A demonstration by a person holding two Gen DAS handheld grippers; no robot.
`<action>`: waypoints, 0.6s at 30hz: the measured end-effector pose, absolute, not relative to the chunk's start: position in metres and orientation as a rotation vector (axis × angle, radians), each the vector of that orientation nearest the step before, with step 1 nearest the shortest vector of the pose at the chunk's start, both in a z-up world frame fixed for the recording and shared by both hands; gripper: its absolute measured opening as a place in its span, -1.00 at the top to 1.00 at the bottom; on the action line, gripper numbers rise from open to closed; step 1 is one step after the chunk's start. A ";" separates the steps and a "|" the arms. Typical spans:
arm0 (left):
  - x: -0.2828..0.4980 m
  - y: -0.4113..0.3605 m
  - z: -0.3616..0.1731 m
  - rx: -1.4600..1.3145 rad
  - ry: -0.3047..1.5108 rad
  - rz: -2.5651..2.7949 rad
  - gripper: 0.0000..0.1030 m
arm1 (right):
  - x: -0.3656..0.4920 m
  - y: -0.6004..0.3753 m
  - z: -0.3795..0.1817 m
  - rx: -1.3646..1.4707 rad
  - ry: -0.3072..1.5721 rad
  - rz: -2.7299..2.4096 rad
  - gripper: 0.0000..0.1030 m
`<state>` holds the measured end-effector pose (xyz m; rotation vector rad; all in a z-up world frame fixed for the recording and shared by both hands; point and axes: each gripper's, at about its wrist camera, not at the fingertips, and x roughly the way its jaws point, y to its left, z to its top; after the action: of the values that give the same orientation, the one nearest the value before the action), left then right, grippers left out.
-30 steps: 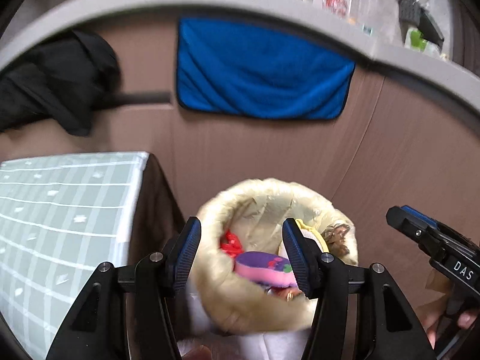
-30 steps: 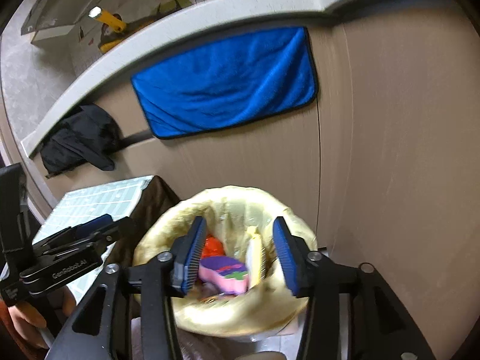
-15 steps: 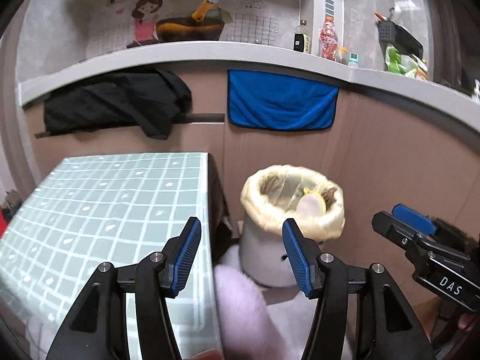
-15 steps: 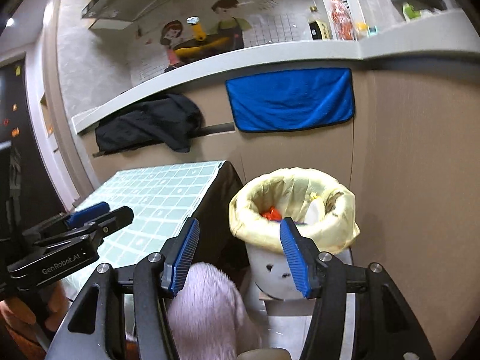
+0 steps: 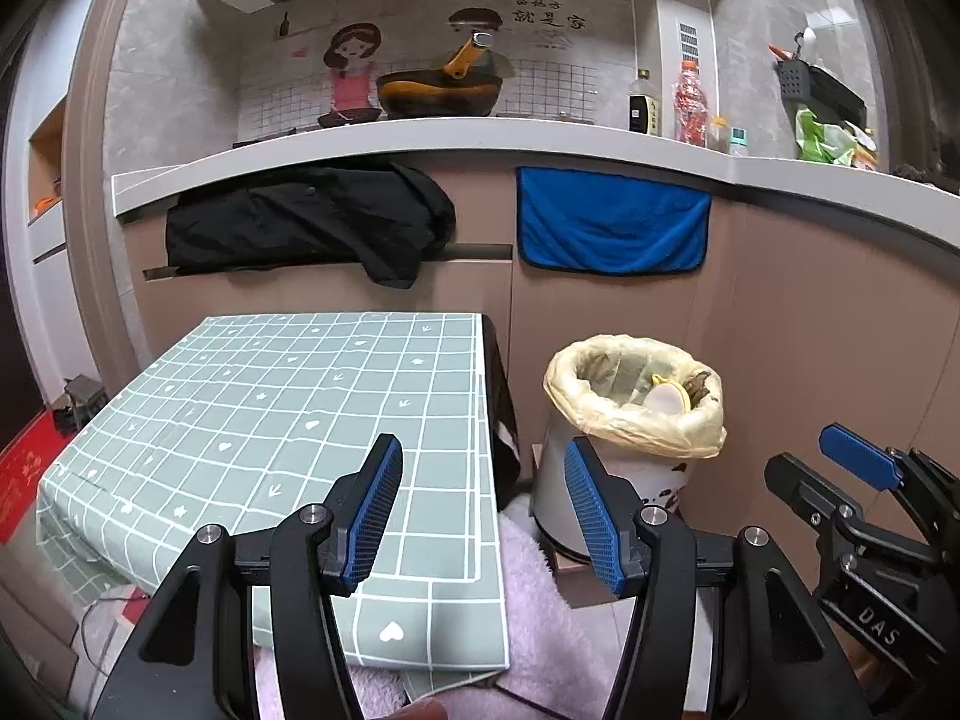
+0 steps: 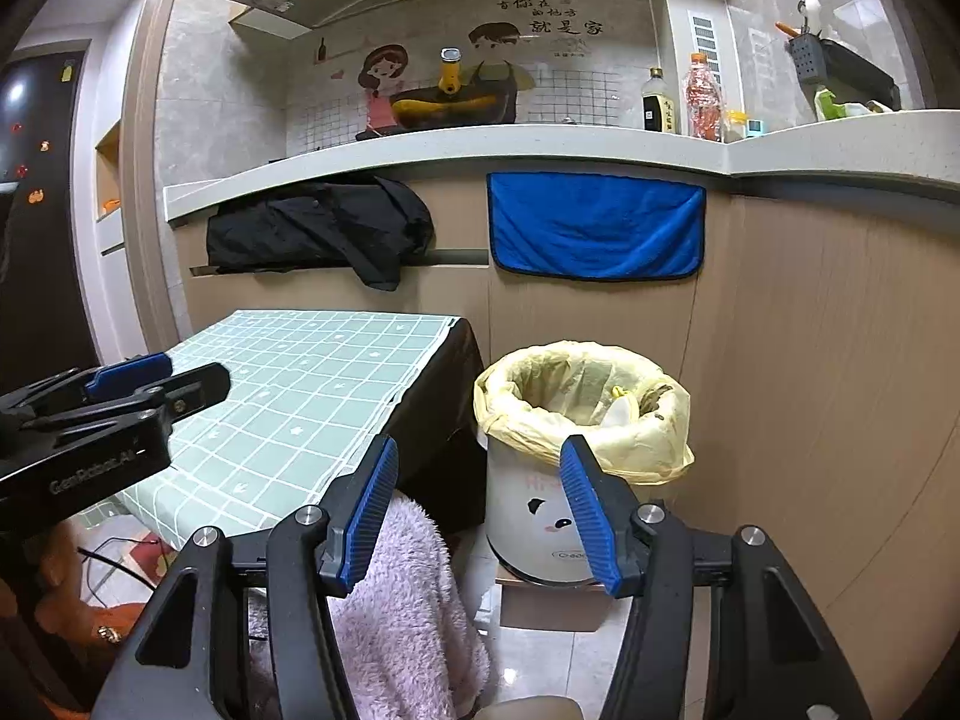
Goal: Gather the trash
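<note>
we hold left gripper (image 5: 483,507) and right gripper (image 6: 480,507) spread, empty | trash bin (image 6: 585,420) ahead, just right of our fingers | risk: lined bag slips if we snag its rim

One bin (image 5: 606,480), two tools (image 5: 486,504), one table (image 5: 270,420)

Trash bin (image 5: 558,480) contents mostly hidden behind liner rim; pink fleece (image 6: 396,600) cut off at frame bottom, both views.
</note>
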<state>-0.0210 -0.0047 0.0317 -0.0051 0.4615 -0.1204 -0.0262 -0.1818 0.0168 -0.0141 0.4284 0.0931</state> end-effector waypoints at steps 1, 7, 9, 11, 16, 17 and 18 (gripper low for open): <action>-0.023 -0.005 0.031 -0.003 0.461 -0.119 -0.11 | -0.026 -0.182 0.017 -0.011 0.427 0.092 -0.05; -0.027 -0.008 0.032 0.005 0.453 -0.115 -0.11 | -0.027 -0.184 0.017 -0.017 0.421 0.083 -0.05; -0.027 -0.009 0.032 0.009 0.451 -0.117 -0.11 | -0.026 -0.185 0.017 -0.015 0.422 0.083 -0.05; -0.028 -0.008 0.033 0.004 0.448 -0.115 -0.11 | -0.026 -0.186 0.017 -0.009 0.425 0.085 -0.05; -0.029 -0.006 0.033 -0.004 0.447 -0.113 -0.11 | -0.027 -0.185 0.017 0.001 0.430 0.088 -0.05; -0.029 -0.006 0.033 -0.005 0.447 -0.112 -0.11 | -0.027 -0.185 0.017 0.002 0.430 0.090 -0.05; -0.029 -0.005 0.033 -0.006 0.447 -0.112 -0.11 | -0.027 -0.184 0.017 0.001 0.431 0.090 -0.05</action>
<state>-0.0289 -0.0052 0.0328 -0.0063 0.4465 -0.1121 -0.0274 -0.1839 0.0174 0.0009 0.4308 0.0895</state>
